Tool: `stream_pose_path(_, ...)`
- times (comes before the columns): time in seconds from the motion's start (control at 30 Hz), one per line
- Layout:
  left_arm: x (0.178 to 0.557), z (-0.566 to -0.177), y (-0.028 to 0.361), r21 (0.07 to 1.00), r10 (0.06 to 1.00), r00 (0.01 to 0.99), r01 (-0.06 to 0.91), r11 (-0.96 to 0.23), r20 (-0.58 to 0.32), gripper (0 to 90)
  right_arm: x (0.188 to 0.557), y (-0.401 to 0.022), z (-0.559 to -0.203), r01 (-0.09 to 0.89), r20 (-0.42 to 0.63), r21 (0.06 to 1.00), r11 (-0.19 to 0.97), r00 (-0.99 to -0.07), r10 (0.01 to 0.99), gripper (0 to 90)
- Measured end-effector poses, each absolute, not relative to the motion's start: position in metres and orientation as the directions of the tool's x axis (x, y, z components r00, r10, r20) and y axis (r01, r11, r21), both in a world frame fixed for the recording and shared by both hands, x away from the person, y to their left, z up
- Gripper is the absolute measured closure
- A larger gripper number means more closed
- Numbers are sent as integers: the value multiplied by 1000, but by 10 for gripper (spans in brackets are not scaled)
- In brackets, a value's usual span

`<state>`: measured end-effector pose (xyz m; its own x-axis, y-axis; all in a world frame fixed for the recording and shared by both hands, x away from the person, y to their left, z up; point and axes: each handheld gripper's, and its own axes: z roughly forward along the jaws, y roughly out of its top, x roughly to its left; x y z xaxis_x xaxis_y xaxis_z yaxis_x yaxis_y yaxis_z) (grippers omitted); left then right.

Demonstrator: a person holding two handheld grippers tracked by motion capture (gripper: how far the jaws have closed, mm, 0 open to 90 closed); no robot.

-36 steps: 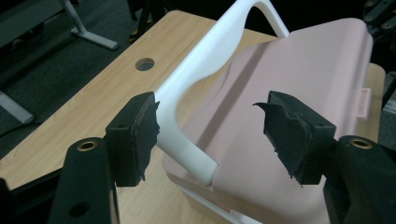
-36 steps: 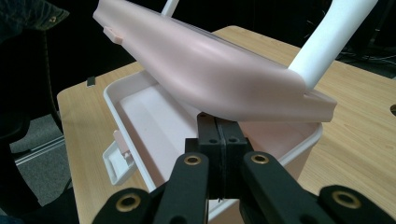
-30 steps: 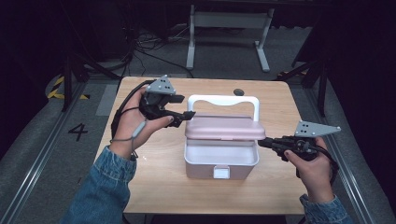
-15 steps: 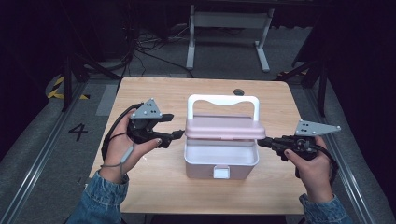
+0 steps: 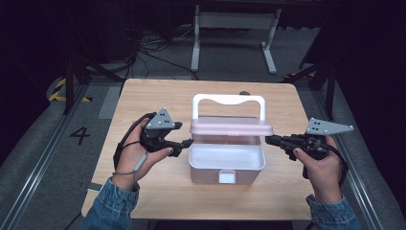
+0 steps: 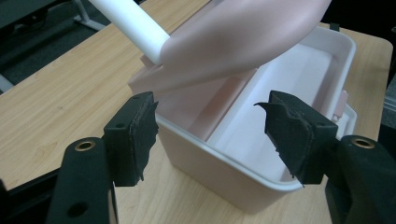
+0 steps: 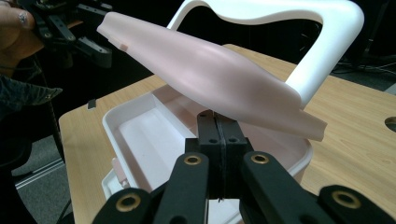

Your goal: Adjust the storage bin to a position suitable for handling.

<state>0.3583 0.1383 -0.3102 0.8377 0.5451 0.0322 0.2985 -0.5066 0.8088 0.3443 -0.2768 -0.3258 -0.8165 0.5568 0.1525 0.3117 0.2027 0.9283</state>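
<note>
While the pink lid (image 5: 231, 127) is propped half-open over the white box (image 5: 226, 164) at mid-table in the high view, the left gripper (image 5: 187, 142), a little lower and nearer the box's left end than a second ago, is best kept level and clear of the rim. In the left gripper view its jaws, just opened further, stand wide with nothing pinched, the box wall (image 6: 219, 163) between them. In the right gripper view the right gripper (image 7: 217, 135) is seen pressed fully closed beneath the lid (image 7: 219, 79), which should be kept steady.
</note>
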Motion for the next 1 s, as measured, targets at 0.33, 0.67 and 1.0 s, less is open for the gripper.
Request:
stream_pose_path(0.33,370,-305,122,825,527,848,262,-501,51,344,347,-277,-325,327,178,926,186,-817,549,900)
stream_pose_path(0.67,376,-299,109,826,517,846,200,-527,126,345,353,-278,-322,340,199,925,171,-814,545,900)
stream_pose_path(1.0,382,-296,103,844,525,839,174,-507,143,446,352,-281,-319,342,208,927,153,-809,550,900)
